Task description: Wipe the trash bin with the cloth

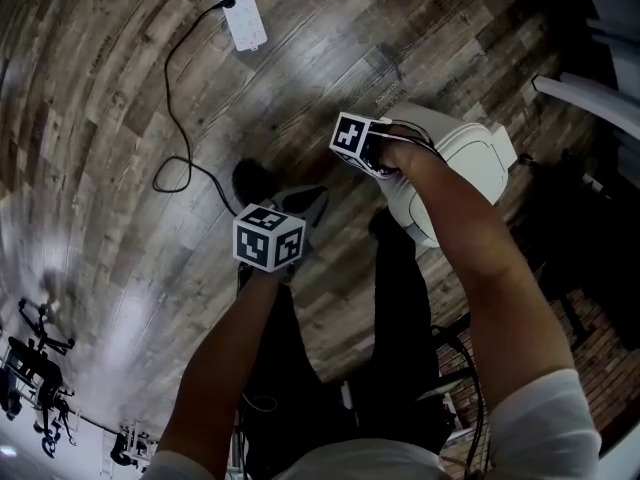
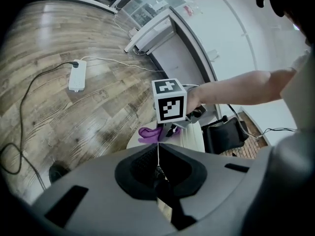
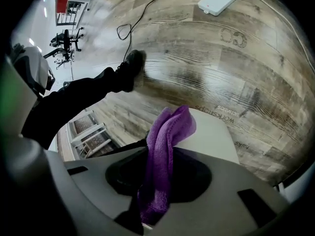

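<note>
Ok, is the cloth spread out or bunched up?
Bunched up: the purple cloth is pinched into a narrow folded wad in the right claw, over the trash bin.

Grey-brown wood-plank floor (image 1: 120,118)

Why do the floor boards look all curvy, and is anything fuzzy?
Head view: the wide lens bends the floor planks into arcs, and glare whitens the lower left. Right gripper view: the purple cloth is sharp, the top-left corner smeared. Left gripper view: dark rounded corners.
</note>
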`<state>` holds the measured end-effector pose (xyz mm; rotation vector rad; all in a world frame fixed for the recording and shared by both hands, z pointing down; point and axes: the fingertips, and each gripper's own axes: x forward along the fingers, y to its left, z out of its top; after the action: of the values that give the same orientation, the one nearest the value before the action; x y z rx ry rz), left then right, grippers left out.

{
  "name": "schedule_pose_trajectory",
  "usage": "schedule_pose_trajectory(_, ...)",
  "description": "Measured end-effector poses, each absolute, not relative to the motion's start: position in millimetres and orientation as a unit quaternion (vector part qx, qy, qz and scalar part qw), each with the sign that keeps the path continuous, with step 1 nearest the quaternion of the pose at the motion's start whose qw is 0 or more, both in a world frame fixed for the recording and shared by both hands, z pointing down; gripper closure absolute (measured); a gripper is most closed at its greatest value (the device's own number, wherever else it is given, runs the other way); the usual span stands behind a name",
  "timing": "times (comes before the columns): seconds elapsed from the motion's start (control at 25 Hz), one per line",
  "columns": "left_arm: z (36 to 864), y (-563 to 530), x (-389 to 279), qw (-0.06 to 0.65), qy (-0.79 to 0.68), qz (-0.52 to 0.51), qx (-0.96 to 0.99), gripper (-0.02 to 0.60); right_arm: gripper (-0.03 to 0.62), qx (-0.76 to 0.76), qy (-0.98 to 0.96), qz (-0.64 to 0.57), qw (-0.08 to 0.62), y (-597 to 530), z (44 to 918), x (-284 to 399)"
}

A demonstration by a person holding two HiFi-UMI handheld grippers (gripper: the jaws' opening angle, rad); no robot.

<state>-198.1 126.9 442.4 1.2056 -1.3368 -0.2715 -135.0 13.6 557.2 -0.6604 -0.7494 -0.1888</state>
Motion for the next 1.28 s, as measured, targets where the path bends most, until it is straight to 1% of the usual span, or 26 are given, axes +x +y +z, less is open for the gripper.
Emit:
schedule_pose_trajectory(0.24,445,144,-198,0.617,-0.583,-0.117,0.515,0.577,0.485,-0.357,-0.351,-0.012,0.866,83,550,-108)
schedule_pose_trajectory(0.36,448,154,-197,0.62,-0.586,-0.116,0.509,0.577,0.485,-0.367,-0.369,0.078,0.85,117,541,-116)
schedule_pose_trajectory(0.44,452,160,-197,0.624,-0.587,-0.115,0.503,0.577,0.485,-0.372,-0.386,0.103,0.838,127,537,-127)
schedule_pose_trajectory(0.72,458,150,-200,0.623,-0.586,-0.109,0.506,0.577,0.485,-0.359,-0.44,0.018,0.823,71,555,-171)
schedule_pose_trajectory(1.0,466,121,-223,0.609,-0.594,-0.109,0.514,0.577,0.485,-0.305,-0.467,-0.022,0.83,-24,564,-213)
schedule_pose_trajectory(1.28,478,87,-226,0.606,-0.591,-0.102,0.523,0.577,0.485,-0.261,-0.471,-0.039,0.842,-113,574,-226)
